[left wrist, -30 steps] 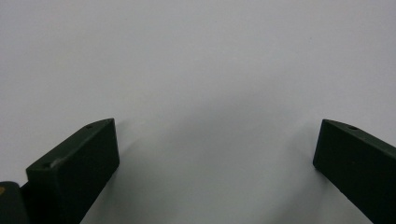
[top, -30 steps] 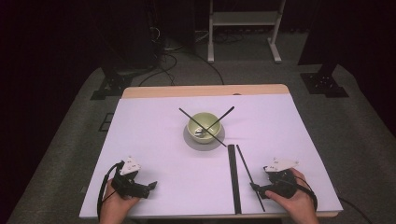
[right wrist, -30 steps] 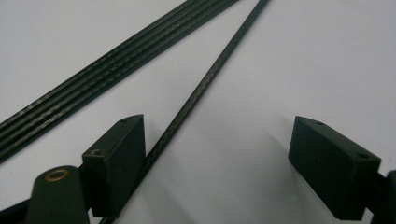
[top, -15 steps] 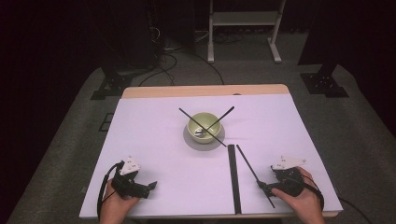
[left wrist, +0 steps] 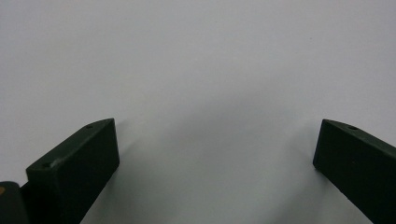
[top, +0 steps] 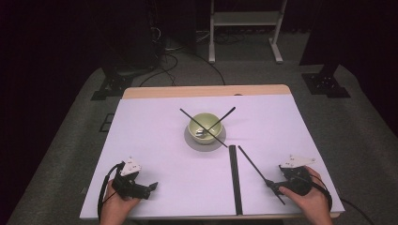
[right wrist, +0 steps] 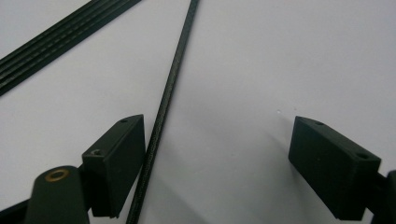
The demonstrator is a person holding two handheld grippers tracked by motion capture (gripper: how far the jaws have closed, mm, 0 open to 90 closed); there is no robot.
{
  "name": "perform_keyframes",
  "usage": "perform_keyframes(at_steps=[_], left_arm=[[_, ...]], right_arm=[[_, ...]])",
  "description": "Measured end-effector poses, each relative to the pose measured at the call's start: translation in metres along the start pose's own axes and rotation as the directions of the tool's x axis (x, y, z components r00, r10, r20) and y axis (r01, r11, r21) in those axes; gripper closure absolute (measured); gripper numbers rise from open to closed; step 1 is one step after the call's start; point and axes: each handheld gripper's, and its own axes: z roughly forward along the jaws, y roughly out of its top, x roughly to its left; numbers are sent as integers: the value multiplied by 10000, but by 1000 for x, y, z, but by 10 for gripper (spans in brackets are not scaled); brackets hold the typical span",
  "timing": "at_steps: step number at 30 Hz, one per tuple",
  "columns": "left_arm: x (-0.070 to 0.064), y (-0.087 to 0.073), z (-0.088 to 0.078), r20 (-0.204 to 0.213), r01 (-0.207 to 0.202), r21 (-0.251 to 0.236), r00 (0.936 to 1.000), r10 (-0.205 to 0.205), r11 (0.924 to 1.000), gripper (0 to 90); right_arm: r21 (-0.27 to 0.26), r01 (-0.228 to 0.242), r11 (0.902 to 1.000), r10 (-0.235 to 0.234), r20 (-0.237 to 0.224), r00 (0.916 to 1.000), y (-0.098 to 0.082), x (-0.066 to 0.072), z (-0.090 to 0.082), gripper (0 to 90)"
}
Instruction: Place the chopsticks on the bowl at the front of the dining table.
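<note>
The right gripper (right wrist: pixel 219 168) hangs low over a white table (top: pixel 155 140) with its jaws spread wide and nothing held. A thin black stick (right wrist: pixel 163 112) lies flat on the table between the jaws, but it runs just beside the inner face of one jaw and well apart from the other. A flat black strip (right wrist: pixel 56 39) lies farther out, beyond that same near jaw.

In the high view, the stick (top: pixel 256 168) runs from the right gripper (top: pixel 274 186) away toward a green bowl (top: pixel 205 126), where two more sticks rest crossed on the rim.

The left gripper (left wrist: pixel 215 172), also spread wide and empty, rests over bare table, well apart from all of this.

The likely trouble is the off-centre line-up. If the jaws close from here, the far jaw probably sweeps the stick sideways, so it could roll, skid or pivot out. The stick is thin and lies flat, so the jaw tips may also scrape the table and close above it.
</note>
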Motion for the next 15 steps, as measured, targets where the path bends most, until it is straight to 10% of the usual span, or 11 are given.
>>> perform_keyframes(at_steps=[15], left_arm=[[0,0,0,3,2,1,10000,-2,10000,0]], right_arm=[[-19,-405,9992,406,340,9986,-7,-19,-6,176]])
